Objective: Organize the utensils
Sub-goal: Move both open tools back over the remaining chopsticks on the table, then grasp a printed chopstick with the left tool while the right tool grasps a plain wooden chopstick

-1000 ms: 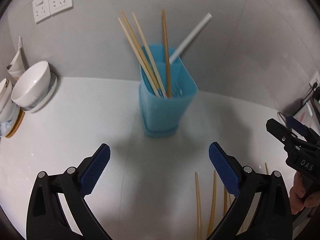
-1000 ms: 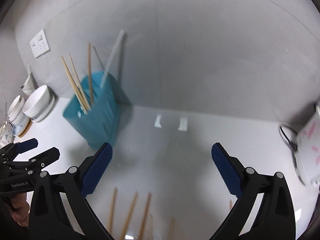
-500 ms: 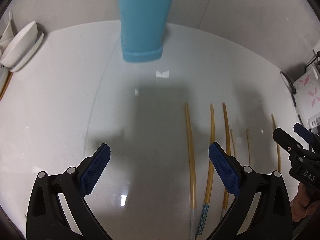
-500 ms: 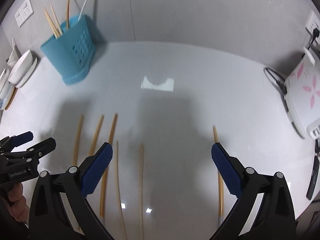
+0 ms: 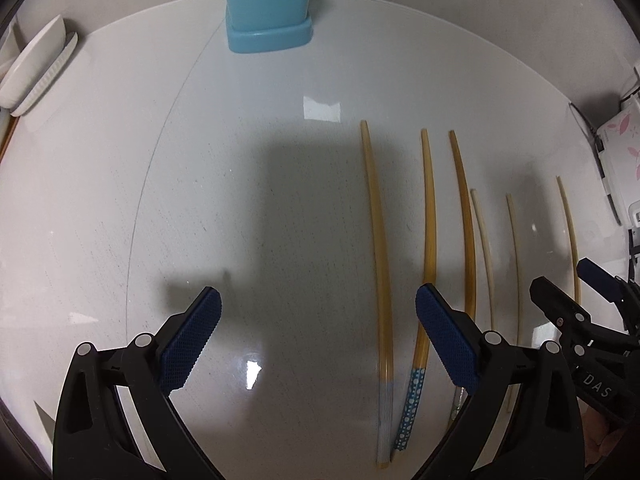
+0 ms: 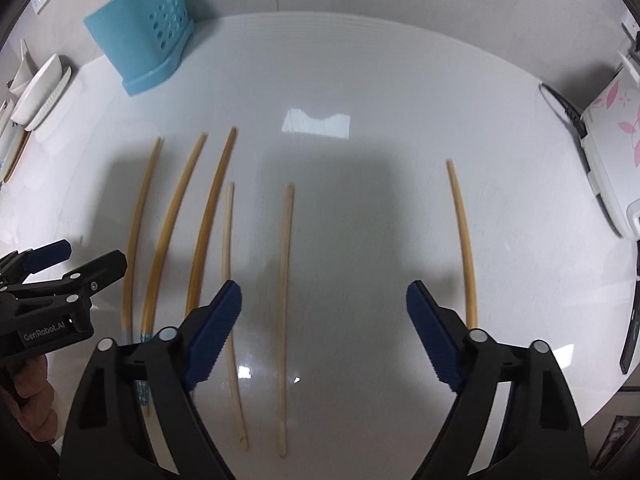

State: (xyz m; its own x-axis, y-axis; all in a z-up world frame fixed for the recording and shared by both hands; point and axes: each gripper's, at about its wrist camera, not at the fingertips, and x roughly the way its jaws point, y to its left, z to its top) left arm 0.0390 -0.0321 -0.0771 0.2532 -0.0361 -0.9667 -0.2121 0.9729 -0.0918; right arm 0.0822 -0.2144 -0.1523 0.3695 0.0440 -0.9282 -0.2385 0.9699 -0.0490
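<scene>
Several wooden chopsticks lie side by side on the white table (image 5: 120, 200). Three darker ones with patterned ends (image 5: 378, 240) (image 6: 172, 216) lie to the left, two pale ones (image 6: 285, 256) in the middle and one (image 6: 464, 240) apart on the right. A blue utensil holder (image 5: 268, 4) (image 6: 144, 28) stands at the back with chopsticks in it. My left gripper (image 5: 316, 340) is open and empty above the table, left of the chopsticks. My right gripper (image 6: 324, 336) is open and empty above the pale chopsticks.
White bowls and plates (image 5: 36, 68) (image 6: 40, 92) stand at the far left. A white appliance with pink flowers (image 6: 608, 128) and a black cable sit at the right edge. A dark object (image 6: 630, 340) lies near the table's right edge.
Both grippers have tilted down from facing the holder and wall to looking onto the table. The chopsticks now fill both views. Both grippers stay open.
</scene>
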